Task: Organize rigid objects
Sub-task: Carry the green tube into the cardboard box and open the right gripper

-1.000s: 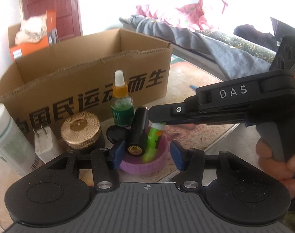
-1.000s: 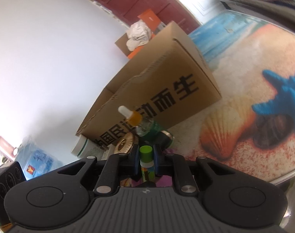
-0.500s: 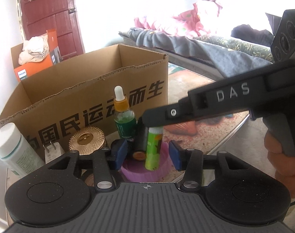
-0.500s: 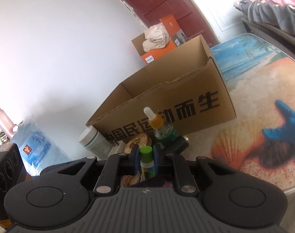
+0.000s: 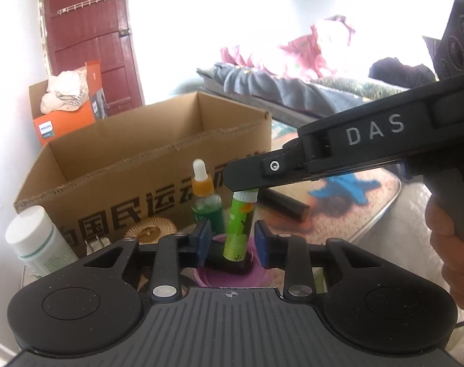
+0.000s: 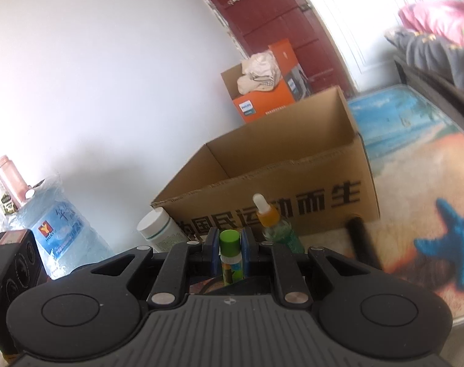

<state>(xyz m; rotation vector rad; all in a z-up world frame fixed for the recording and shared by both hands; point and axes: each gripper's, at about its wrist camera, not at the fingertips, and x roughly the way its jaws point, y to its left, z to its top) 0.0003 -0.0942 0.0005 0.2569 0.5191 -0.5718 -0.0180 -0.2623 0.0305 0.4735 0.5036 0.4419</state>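
Only left view: purple dish (image 5: 232,278) | left tongs (image 5: 232,243) closing, gripping nothing | right tongs (image 6: 230,246) clamp green tube (image 6: 230,255)

- Right gripper (image 6: 229,255) clamped tight on a green tube (image 6: 230,260), pads squeezing just under its cap, tube hanging upright between them.
- From the left wrist view, comes in from the right side, long black body tilted slightly down toward its tip, pistol-style handle wrapped by the right hand (image 5: 452,250) at the frame edge.
- Left gripper (image 5: 232,243) aimed down and forward, jaws closing, blue pads either side of the tube's lower end but clear gaps on both sides, so not touching it.
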